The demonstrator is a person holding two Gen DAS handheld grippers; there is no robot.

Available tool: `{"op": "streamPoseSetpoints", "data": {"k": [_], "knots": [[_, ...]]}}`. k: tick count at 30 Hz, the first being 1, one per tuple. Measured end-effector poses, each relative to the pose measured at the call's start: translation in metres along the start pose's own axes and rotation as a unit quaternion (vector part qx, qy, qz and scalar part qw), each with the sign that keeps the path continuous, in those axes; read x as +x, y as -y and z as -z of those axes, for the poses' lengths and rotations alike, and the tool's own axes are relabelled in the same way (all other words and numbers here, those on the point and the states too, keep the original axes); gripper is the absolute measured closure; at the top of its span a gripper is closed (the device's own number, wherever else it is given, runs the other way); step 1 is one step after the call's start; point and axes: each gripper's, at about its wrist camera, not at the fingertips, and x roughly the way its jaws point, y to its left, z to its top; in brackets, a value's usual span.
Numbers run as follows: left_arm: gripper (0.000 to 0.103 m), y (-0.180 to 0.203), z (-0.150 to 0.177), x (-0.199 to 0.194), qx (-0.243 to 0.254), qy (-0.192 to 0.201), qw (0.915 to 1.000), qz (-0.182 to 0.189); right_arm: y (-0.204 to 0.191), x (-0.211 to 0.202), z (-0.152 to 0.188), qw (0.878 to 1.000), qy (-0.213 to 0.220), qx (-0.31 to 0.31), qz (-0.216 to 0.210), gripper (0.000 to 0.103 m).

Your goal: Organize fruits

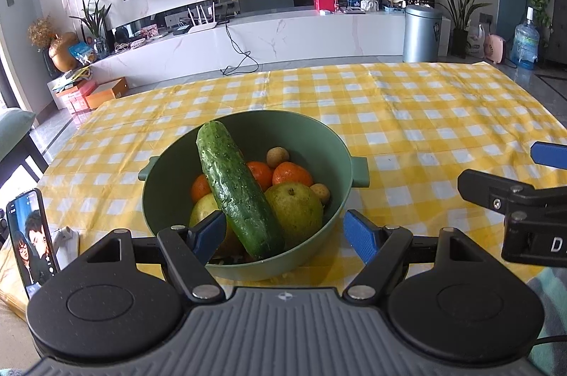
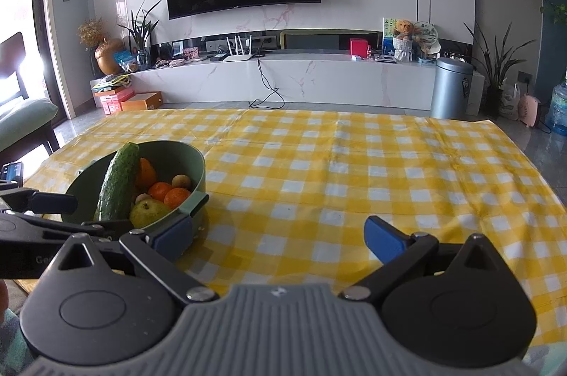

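Left gripper (image 1: 285, 236): jaws spread wide, nothing held, poised at near rim of green bowl (image 1: 340, 142). Right gripper (image 2: 280, 237): jaws spread, empty, over bare tabletop (image 2: 354, 163) just right of bowl.

Cucumber (image 1: 239, 190) leans across bowl, far end propped above far rim. Est. firm, moderately heavy, wet-looking skin, so likely slippery; grip mid-length, across the narrow axis. Pears (image 1: 296, 213) beneath: heavy, bruise-prone; moderate force only. Oranges (image 1: 292, 174) farther back: round, may roll. Small brown fruits (image 1: 278, 156) at rear: light, prob. delicate.
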Motion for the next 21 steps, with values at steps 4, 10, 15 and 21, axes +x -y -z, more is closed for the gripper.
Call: {"op": "streamPoseSetpoints", "data": {"k": [4,10,15,21], "knots": [[0.014,0.0006,-0.0008,-0.0009,-0.001,-0.002,1.0000,-0.001,0.0014,-0.0022,-0.0008,1.000,0.002,0.003,0.001,0.004],[0.014,0.0005,-0.0009,-0.0010,-0.001,-0.002,1.0000,0.000,0.0017,-0.0046,-0.0015,1.000,0.002,0.004,0.001,0.004],[0.014,0.0005,-0.0006,-0.0020,-0.001,-0.004,1.0000,0.000,0.0030,-0.0070,-0.0028,1.000,0.003,0.008,0.002,0.004],[0.014,0.0009,0.0002,-0.0033,-0.001,-0.004,1.0000,0.002,0.0028,-0.0078,-0.0023,1.000,0.002,0.006,0.001,0.004]]}}
